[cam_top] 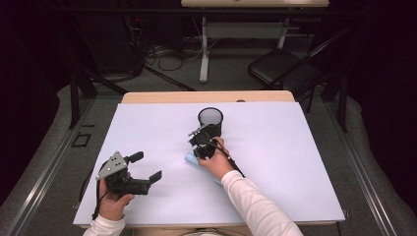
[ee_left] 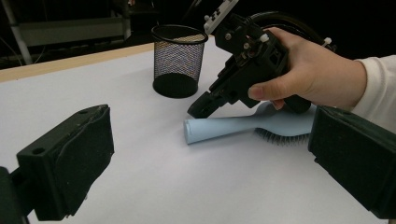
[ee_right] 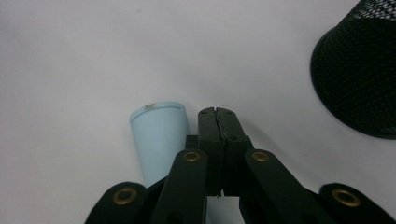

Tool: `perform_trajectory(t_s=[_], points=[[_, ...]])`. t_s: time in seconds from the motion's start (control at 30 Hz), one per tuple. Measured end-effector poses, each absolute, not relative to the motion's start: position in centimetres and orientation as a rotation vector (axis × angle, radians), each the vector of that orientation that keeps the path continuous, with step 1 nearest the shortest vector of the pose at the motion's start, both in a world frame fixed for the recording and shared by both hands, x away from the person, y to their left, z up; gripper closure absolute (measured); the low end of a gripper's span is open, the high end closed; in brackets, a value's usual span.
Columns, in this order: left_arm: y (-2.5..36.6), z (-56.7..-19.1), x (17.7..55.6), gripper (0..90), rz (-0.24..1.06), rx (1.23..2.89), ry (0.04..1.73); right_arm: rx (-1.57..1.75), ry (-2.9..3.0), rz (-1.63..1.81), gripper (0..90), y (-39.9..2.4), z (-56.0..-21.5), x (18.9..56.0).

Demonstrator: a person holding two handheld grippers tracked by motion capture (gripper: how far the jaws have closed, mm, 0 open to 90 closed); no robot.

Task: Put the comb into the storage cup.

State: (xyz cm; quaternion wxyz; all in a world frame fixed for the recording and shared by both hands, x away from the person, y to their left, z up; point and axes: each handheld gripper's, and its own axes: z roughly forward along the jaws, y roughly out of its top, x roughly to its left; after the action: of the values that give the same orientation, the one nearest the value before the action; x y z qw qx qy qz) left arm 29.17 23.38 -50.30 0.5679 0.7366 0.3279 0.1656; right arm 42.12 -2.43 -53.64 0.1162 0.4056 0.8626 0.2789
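Inspector: Your left gripper (cam_top: 147, 172) is resting low at the table's (cam_top: 295, 162) left, jaws spread wide, gripping nothing.

Operator: And the brush?

Inspector: The blue hairbrush (ee_left: 243, 126) is lying flat mid-table. Your right gripper (ee_right: 218, 114) is hovering over its handle, jaws clenched together, empty. The mesh cup (cam_top: 210, 120) is standing upright just beyond; I cannot tell its contents.

Your right gripper (ee_right: 218, 114) has its jaws pressed together with nothing between them, just beside the pale blue brush handle (ee_right: 159, 135), whose blunt end lies on the white counter (ee_right: 93, 56). The black mesh cup (ee_right: 359, 79) stands well apart from that handle.
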Motion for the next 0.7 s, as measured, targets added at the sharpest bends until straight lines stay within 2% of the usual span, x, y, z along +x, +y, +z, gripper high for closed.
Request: perform_trajectory(t_s=[0.7], points=[[23.4, -50.3, 29.2, 0.3, 0.391, 1.727, 0.772, 1.090, 2.608, 0.795, 90.0, -1.3, -53.8, 39.8]])
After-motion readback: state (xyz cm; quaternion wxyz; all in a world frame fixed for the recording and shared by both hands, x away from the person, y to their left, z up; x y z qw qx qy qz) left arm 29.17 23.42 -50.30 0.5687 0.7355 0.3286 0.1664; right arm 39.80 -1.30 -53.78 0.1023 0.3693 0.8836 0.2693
